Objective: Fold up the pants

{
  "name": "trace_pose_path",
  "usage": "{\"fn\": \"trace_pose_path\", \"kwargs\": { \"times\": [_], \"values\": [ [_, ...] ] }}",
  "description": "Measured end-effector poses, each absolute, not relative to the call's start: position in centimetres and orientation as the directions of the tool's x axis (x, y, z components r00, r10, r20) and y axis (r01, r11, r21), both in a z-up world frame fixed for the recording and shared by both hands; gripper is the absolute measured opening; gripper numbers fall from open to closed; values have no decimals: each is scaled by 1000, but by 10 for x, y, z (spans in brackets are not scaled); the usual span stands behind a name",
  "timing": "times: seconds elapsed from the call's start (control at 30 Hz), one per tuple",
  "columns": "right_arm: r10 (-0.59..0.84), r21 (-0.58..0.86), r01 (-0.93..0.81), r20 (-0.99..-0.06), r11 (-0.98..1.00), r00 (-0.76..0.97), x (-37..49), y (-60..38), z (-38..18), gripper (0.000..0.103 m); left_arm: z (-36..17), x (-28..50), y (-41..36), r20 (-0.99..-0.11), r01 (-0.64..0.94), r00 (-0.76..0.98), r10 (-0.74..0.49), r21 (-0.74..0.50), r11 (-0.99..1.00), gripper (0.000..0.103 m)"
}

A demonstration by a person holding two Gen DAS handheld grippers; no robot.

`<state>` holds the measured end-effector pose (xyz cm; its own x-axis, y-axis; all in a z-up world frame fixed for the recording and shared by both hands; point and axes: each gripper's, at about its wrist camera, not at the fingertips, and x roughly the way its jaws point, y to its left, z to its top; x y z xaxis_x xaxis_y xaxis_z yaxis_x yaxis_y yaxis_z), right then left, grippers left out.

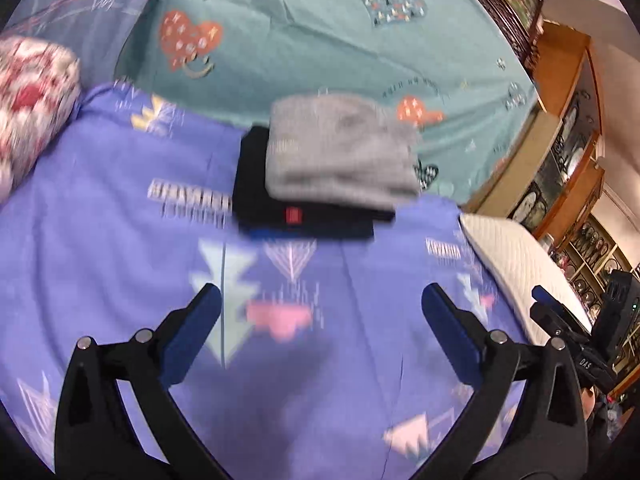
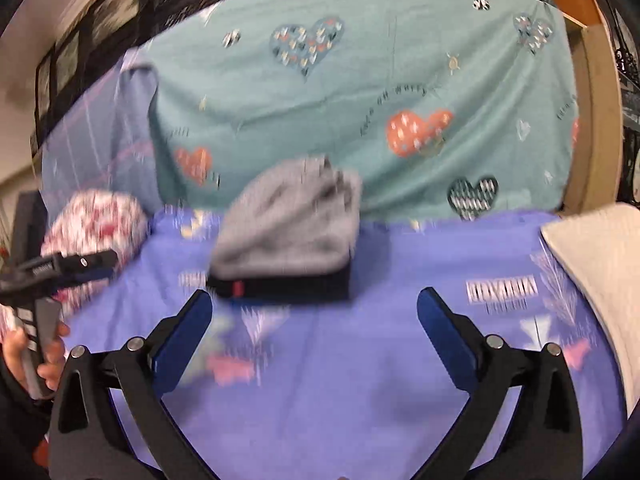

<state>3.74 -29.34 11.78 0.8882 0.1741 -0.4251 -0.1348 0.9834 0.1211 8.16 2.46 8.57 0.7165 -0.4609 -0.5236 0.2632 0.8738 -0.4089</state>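
Both the left gripper point(image 1: 321, 312) and right gripper point(image 2: 314, 316) hang wide open and empty before folded grey pants point(image 1: 340, 152) stacked on a dark garment point(image 1: 256, 184)

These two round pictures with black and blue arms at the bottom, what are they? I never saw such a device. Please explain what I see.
A person holds a hand tool with two fingers in each hand, each carrying a wide-angle camera. One picture looks along the left gripper, the other along the right gripper. Both are open and hold nothing. Ahead, on a purple bedcover, lies a folded grey garment on top of folded dark pants.
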Motion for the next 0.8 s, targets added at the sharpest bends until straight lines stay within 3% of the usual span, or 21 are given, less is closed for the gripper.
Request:
{"fn": "trace_pose_path", "kwargs": {
  "times": [0.1, 0.23, 0.37, 0.53, 0.8],
  "values": [
    [150, 120, -111, -400, 987, 904, -15, -289, 64, 102, 34, 42, 24, -549, 178, 751, -368, -368, 913, 101],
    [85, 64, -65, -400, 996, 913, -50, -281, 23, 102, 19, 14, 19, -551, 124, 804, -221, -209, 970, 101],
    [36, 0, -39, -352, 999, 935, -67, -272, 14, 102, 32, -10, 15, -432, 99, 892, -134, -102, 990, 101],
    [43, 24, -37, -356, 999, 934, -71, -277, 4, 102, 35, -23, 2, -393, 121, 912, -121, -23, 992, 101],
    [-5, 14, 11, -378, 1000, 926, -65, -275, 0, 102, 27, -32, 1, -446, 50, 894, -37, 17, 999, 101]
  ]
}}
